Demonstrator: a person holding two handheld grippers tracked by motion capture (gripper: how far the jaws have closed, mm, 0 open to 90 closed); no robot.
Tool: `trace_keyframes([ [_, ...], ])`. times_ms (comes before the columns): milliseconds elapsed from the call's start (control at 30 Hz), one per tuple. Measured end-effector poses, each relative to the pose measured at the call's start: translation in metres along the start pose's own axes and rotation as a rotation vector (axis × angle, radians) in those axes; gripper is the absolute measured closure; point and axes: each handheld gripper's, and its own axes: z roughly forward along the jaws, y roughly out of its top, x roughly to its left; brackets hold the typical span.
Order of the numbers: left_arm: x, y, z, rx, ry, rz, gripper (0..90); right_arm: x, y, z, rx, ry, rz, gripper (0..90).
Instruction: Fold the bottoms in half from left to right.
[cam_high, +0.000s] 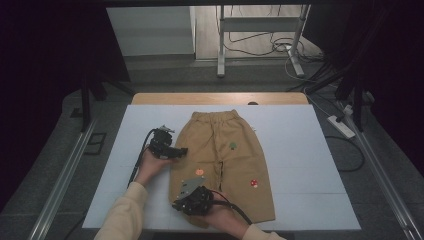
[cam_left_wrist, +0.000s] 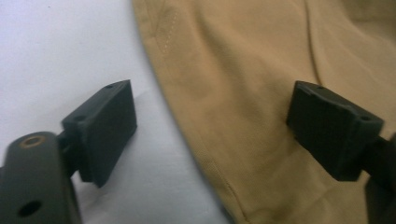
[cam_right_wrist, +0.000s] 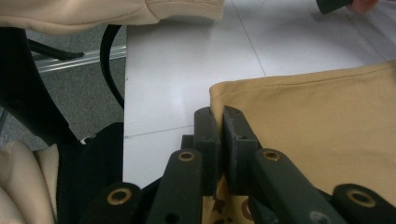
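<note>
White sheeting (cam_high: 300, 150) covers the table, and a pair of tan trousers (cam_high: 235, 165) lies flat on it, waistband toward the far edge and both legs running back toward the person. Small patches dot the trousers: a green one on the upper part, an orange one near the left leg's lower half, and a red one on the right leg. Beyond the trousers' waistband a strip of wooden tabletop (cam_high: 220, 98) shows, then grey floor with a metal stand (cam_high: 260, 40) and loose cables.

At the trousers' left side seam, about halfway down, the left gripper (cam_high: 181, 151) hovers with its jaws wide apart; in the left gripper view (cam_left_wrist: 210, 135) one pad hangs over the white sheet and the other over the tan cloth, with the seam edge between them and neither pad pressing on it. At the trousers' near left hem corner, the right gripper (cam_high: 181, 204) has its jaws together, clamped on the cloth edge; the right gripper view (cam_right_wrist: 220, 140) shows the hem corner pinched between the two pads. A cream sleeve (cam_high: 125, 215) reaches in beside the trousers' left leg.
</note>
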Motion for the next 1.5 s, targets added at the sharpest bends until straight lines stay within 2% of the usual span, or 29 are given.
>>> trace_keyframes([
  [133,-0.003,0.000,0.000,0.002,0.000,-0.002,19.3,0.000,0.000,0.000,0.001,-0.002,0.002,84.5],
  [200,-0.006,0.000,0.000,0.006,0.000,0.015,23.1,0.000,0.000,0.000,0.000,-0.003,0.001,84.5],
  [233,-0.008,0.000,0.000,0.006,-0.001,0.023,27.0,0.000,0.000,0.000,0.000,-0.003,0.001,84.5],
  [267,-0.009,0.001,-0.001,0.011,0.025,0.028,35.7,0.000,0.000,0.000,0.006,-0.002,0.000,84.6],
  [300,-0.009,0.001,-0.001,0.011,0.025,0.028,42.1,0.000,0.000,0.000,-0.001,0.000,0.004,84.5],
  [333,-0.008,0.000,-0.002,0.002,0.032,0.011,47.4,0.000,-0.001,0.000,-0.003,0.001,0.004,84.6],
  [367,-0.008,0.000,-0.002,0.002,0.032,0.011,53.2,0.000,-0.001,0.000,-0.003,0.001,0.004,84.6],
  [500,-0.006,-0.001,-0.004,0.002,0.033,0.002,68.1,0.000,-0.001,0.001,0.001,0.000,0.003,84.5],
  [633,-0.005,-0.002,-0.004,0.003,-0.007,-0.006,79.9,0.000,-0.001,0.001,0.000,0.001,0.004,84.6],
  [700,-0.005,-0.002,-0.003,0.002,-0.040,-0.007,81.8,0.000,-0.001,0.001,0.000,0.000,0.004,84.6],
  [1000,-0.005,-0.002,-0.005,-0.006,-0.048,0.001,84.2,0.000,-0.001,0.000,0.000,0.000,0.002,84.6],
  [1400,-0.005,0.002,-0.020,-0.089,-0.101,-0.021,84.3,0.001,0.000,-0.005,-0.010,-0.004,-0.002,84.6],
  [1500,-0.007,0.002,-0.021,-0.100,-0.110,-0.015,84.3,0.001,0.000,-0.007,-0.014,-0.004,-0.002,84.6],
])
